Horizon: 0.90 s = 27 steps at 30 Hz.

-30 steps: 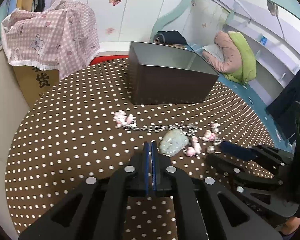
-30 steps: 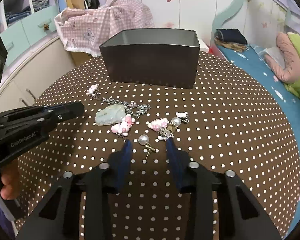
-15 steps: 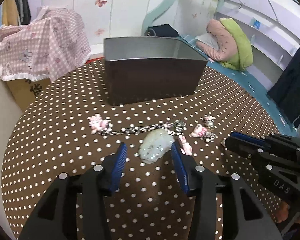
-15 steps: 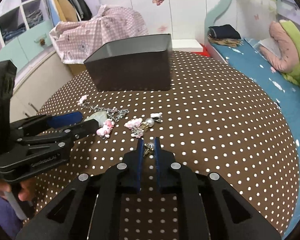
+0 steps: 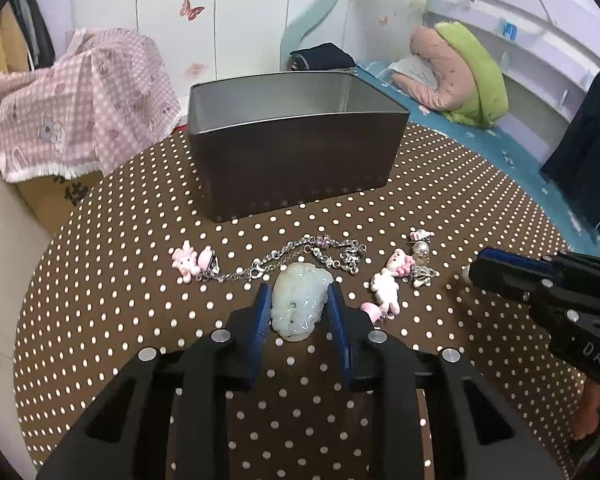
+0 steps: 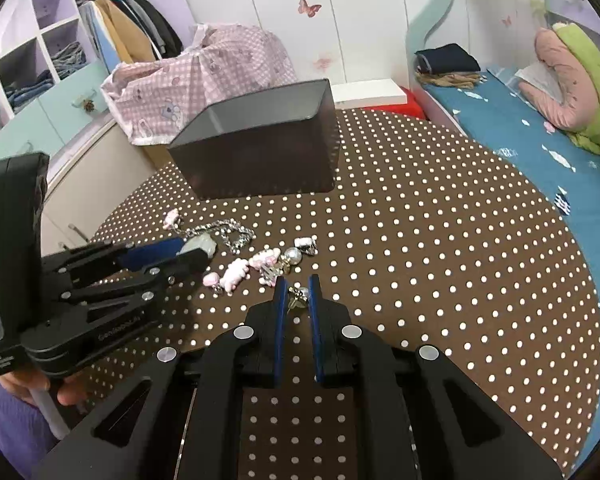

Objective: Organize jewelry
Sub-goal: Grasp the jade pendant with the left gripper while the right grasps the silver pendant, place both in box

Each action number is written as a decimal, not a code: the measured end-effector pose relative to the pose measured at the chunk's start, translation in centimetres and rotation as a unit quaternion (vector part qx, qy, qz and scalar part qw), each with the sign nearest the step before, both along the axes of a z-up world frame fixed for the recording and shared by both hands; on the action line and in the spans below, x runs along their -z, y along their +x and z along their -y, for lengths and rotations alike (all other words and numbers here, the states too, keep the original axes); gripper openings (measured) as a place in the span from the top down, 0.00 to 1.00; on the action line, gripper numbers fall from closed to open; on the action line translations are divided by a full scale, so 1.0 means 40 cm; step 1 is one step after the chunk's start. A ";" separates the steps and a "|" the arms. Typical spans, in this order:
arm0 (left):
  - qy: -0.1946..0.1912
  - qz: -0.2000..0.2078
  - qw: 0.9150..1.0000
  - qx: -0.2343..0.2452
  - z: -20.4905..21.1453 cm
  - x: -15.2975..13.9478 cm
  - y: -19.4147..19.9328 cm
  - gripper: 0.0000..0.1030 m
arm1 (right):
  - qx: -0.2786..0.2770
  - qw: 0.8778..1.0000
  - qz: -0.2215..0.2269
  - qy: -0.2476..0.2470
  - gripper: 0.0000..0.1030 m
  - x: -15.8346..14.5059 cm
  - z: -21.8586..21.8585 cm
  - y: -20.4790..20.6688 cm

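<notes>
A pale green jade pendant (image 5: 300, 304) lies on the dotted brown table, between the blue pads of my left gripper (image 5: 300, 300), which is open around it. A silver chain (image 5: 300, 258) with a pink charm (image 5: 186, 262) runs behind it. Pink cat charms (image 5: 392, 280) lie to its right. My right gripper (image 6: 298, 294) is shut on a pearl stud earring (image 6: 298, 295), low over the table. An open dark metal box (image 5: 296, 168) stands behind the jewelry. The box (image 6: 260, 152) also shows in the right wrist view.
The round table (image 6: 440, 260) has a bed with blue cover (image 6: 540, 128) at its right and a pink checked cloth (image 6: 196, 80) over a carton behind the box. Pink charms and a pearl piece (image 6: 260, 264) lie between the two grippers.
My left gripper opened and moved forward until its pads flank the jade pendant. My right gripper closed on the pearl earring and stays shut on it.
</notes>
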<state>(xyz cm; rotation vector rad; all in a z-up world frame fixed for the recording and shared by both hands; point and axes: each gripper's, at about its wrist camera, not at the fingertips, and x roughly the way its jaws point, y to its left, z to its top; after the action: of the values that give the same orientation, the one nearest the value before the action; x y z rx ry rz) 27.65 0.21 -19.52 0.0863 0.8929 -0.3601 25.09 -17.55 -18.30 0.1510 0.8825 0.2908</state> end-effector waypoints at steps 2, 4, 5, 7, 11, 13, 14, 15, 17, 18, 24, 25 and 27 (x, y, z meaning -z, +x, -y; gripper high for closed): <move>-0.012 -0.004 1.000 0.000 -0.011 -0.002 -0.005 0.74 | -0.001 1.000 0.005 0.001 0.89 -0.012 0.000 -0.001; -0.020 -0.002 1.000 -0.001 -0.023 -0.007 -0.011 0.74 | -0.001 1.000 0.009 0.002 0.89 -0.023 0.000 -0.003; -0.028 0.001 1.000 -0.003 -0.031 -0.018 -0.018 0.74 | -0.002 1.000 0.013 0.003 0.89 -0.031 -0.001 -0.004; -0.045 0.010 0.999 -0.001 -0.046 -0.047 -0.031 0.74 | -0.003 1.000 0.021 0.002 0.89 -0.050 0.002 -0.006; -0.064 0.039 0.997 0.003 -0.057 -0.119 -0.041 0.74 | -0.006 0.999 0.046 -0.001 0.89 -0.098 -0.001 0.001; -0.072 0.054 0.996 0.006 -0.058 -0.154 -0.041 0.74 | -0.007 0.998 0.057 -0.002 0.89 -0.124 -0.004 0.012; -0.078 0.061 0.995 0.008 -0.059 -0.176 -0.033 0.74 | -0.007 0.998 0.066 -0.003 0.89 -0.140 -0.006 0.020; -0.082 0.064 0.995 0.010 -0.060 -0.190 -0.023 0.74 | -0.009 0.997 0.071 -0.002 0.89 -0.153 -0.009 0.029; -0.087 0.068 0.994 0.008 -0.061 -0.219 0.007 0.74 | -0.011 0.997 0.075 0.017 0.89 -0.175 -0.002 0.053; -0.086 0.072 0.994 0.007 -0.057 -0.229 0.017 0.74 | -0.012 0.996 0.077 0.034 0.89 -0.190 0.005 0.073; -0.091 0.046 0.995 -0.017 -0.052 -0.250 0.149 0.74 | -0.014 0.991 0.055 0.123 0.89 -0.233 0.036 0.195; -0.086 0.041 0.995 -0.022 -0.048 -0.245 0.174 0.74 | -0.012 0.990 0.048 0.131 0.89 -0.235 0.038 0.219; -0.076 0.034 0.996 -0.029 -0.039 -0.233 0.203 0.74 | -0.011 0.990 0.037 0.137 0.89 -0.231 0.037 0.258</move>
<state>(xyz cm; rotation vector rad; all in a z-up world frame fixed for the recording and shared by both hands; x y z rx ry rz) 35.78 1.79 -10.20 -0.0669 0.7964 -0.3667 35.42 -19.04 -9.07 0.3830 0.7689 0.4351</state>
